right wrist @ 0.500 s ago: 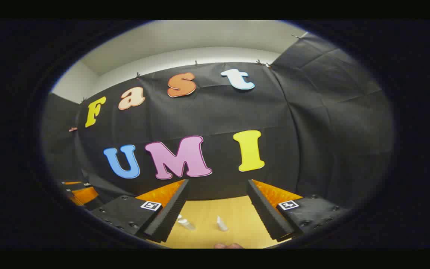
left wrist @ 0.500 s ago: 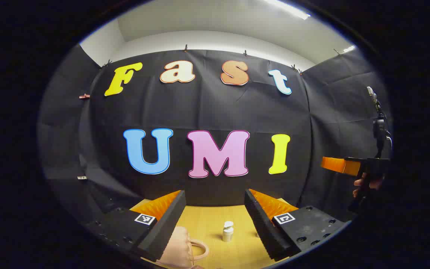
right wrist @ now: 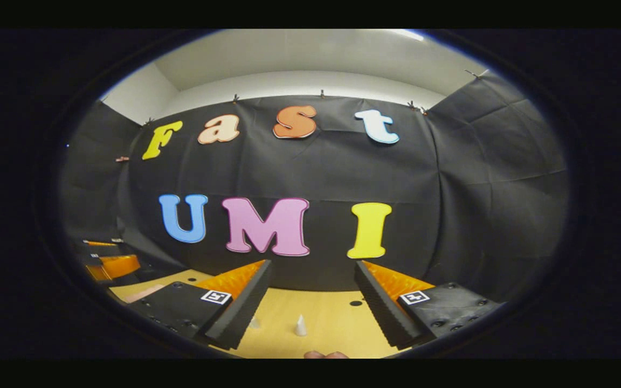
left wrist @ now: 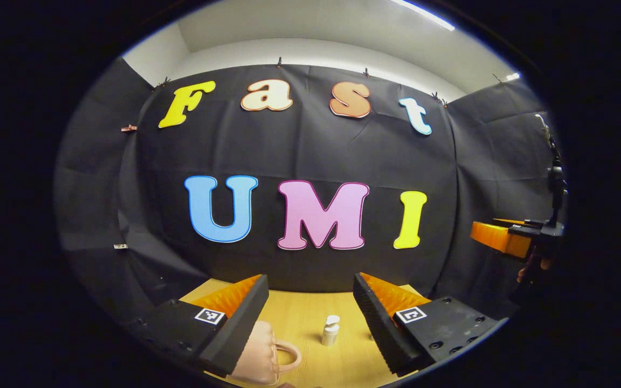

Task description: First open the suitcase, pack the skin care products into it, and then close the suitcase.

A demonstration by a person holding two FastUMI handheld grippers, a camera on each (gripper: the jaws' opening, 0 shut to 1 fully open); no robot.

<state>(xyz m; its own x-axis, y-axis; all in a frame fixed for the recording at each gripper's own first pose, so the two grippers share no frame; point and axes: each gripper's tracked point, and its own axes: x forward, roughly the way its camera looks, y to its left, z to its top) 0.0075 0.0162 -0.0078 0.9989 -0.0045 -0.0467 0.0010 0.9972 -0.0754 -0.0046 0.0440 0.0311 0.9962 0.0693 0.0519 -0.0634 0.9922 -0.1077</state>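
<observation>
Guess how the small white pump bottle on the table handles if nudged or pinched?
The small white upright pump bottle stands narrow and tall on the yellow wooden table, so a side nudge probably tips it. It looks plastic: likely light, fairly rigid. Smooth sides may slip.

A wooden table [left wrist: 299, 315] runs up to the black cloth [left wrist: 310, 145], which is clipped along its top edge below a white wall [left wrist: 310, 51]. A small dark hole [right wrist: 355, 303] sits near the table's far edge.
</observation>
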